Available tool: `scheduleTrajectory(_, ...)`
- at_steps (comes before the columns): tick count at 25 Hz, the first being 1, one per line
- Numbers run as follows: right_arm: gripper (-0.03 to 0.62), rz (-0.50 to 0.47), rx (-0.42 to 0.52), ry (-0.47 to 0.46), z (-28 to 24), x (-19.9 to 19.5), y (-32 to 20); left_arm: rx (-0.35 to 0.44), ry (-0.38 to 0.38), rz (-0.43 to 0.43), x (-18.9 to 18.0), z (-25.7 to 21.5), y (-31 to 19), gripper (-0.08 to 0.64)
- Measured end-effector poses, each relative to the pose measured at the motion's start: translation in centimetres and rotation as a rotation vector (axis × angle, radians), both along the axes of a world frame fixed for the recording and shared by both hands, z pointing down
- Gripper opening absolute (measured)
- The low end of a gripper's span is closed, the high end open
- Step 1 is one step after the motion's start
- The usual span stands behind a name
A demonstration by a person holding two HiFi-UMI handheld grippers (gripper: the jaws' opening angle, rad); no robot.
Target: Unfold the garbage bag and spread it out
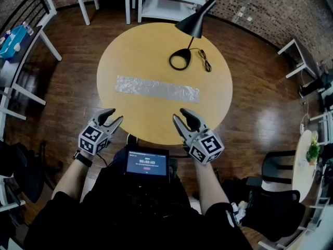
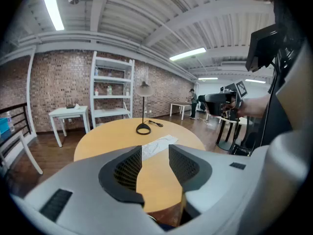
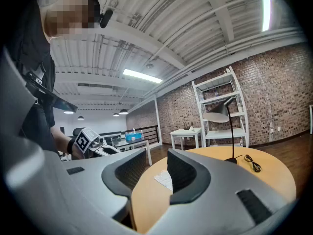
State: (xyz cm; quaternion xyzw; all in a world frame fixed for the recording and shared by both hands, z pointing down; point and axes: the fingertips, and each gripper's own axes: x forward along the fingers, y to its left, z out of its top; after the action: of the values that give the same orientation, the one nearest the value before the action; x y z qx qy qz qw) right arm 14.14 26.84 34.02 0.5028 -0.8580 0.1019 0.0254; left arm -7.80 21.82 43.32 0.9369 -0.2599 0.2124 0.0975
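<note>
Holding L gripper (image 1: 116, 114) at near-left rim of round table (image 1: 156, 46), pointing down a bit, jaws standing partly apart, gripping nothing; only bare wood and bag's end showing btwn them in left gripper view. Holding R gripper (image 1: 179, 114) at near-right rim, roughly level, jaws likewise partly apart, also gripping nothing. Lying flat across table's middle: garbage bag (image 1: 156, 89), folded into long narrow strip, running left-right, well apart from both grippers. Standing beyond bag: black lamp (image 1: 196, 21), ring base near strip's right half, cord (image 1: 204, 60) trailing just beside base.
</note>
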Motion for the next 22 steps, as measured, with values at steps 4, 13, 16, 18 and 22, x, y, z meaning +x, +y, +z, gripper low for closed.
scheduleTrajectory(4,0.156,-0.041,-0.015,0.034,0.6,-1.9,-3.7,-0.005,-0.001,-0.007,-0.6,0.4,-3.5,0.169)
scheduleTrajectory(13,0.156,-0.200,-0.096,0.108,4.0,-7.9,-14.4,-0.093,-0.004,-0.019,-1.2,4.3,-11.1,0.169)
scheduleTrajectory(16,0.156,-0.265,-0.129,0.137,5.4,-10.6,-17.9,-0.110,-0.007,-0.005,-1.3,5.3,-13.5,0.169)
scheduleTrajectory(18,0.156,-0.309,-0.156,0.170,6.3,-12.8,-19.9,-0.124,-0.006,0.005,-1.6,6.0,-14.8,0.169)
scheduleTrajectory(22,0.156,-0.369,-0.214,0.241,9.7,-15.8,-23.2,-0.160,-0.018,0.037,-2.0,7.7,-16.5,0.169)
